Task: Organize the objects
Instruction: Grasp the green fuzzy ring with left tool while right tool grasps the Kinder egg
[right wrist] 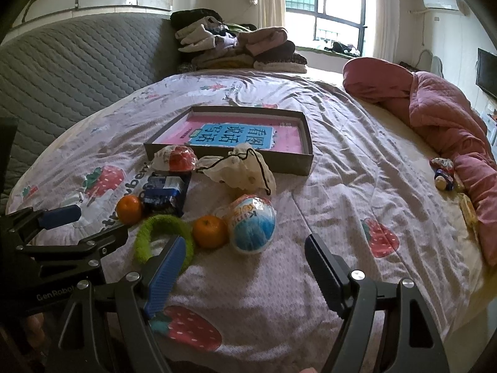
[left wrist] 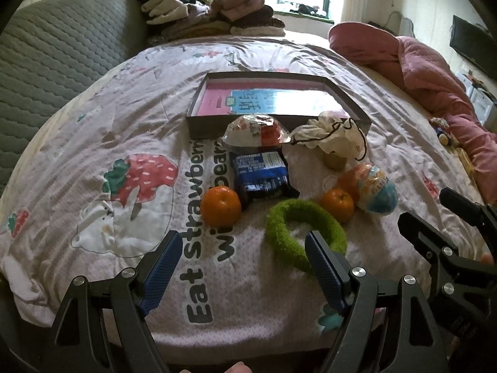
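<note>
Both my tongs hang open over the bed, holding nothing. From the left: my left tongs (left wrist: 242, 267) could nudge the round left orange (left wrist: 220, 205) into rolling; the fuzzy green ring (left wrist: 303, 233) may snag my right tongs (right wrist: 245, 267); the box (left wrist: 273, 99) waits beyond.

Two oranges (left wrist: 220, 205) (left wrist: 337, 205); two wrapped eggs (left wrist: 374, 193) (left wrist: 256, 132); one green ring (left wrist: 303, 236); one box (left wrist: 279, 124).
</note>
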### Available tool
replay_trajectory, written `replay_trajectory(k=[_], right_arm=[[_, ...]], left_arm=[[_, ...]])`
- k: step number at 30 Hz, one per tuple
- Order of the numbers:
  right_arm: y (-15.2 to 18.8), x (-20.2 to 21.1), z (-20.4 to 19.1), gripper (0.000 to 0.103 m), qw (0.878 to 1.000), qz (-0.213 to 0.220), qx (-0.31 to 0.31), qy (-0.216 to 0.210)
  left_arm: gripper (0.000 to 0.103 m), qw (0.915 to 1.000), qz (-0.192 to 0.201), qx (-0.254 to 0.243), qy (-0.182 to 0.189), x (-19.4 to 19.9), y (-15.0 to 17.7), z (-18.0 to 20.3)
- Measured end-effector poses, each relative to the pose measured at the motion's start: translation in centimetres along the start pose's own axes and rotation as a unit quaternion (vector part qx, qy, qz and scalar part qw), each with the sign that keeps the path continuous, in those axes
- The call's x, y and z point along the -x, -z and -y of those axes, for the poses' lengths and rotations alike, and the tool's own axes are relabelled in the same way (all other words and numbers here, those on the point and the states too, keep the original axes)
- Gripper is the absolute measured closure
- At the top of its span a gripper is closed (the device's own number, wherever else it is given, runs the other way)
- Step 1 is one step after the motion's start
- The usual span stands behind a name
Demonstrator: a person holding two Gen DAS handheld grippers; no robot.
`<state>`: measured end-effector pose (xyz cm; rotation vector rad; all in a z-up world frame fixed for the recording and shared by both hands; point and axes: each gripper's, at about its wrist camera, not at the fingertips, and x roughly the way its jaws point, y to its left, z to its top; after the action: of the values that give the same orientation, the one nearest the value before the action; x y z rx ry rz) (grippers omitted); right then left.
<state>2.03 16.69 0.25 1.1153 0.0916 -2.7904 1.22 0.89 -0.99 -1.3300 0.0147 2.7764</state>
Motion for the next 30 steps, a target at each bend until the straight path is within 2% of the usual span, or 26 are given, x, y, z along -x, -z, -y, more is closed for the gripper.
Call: replay_trajectory(k=[14, 17, 30], right_arm=[[0.6, -0.9, 0.5, 0.025, 1.000, -0.012, -0.001, 0.005], [0.7, -1.2, 0.8, 0.025, 1.000, -0.013, -0.004, 0.006], [0.2, -3.4, 1.6, 0.024, 1.000, -0.013, -0.013, 0.004]], left_arm=[[0.021, 0.9987, -0.044, 0.009, 0.026, -2.3, 0.8, 0.0], [0.021, 0.9984, -0.049, 0.013, 0.024, -2.9, 1.0, -0.1], [0.021, 0.9948, -0.062, 0.054, 0.060, -4.7, 0.2, -0.3]])
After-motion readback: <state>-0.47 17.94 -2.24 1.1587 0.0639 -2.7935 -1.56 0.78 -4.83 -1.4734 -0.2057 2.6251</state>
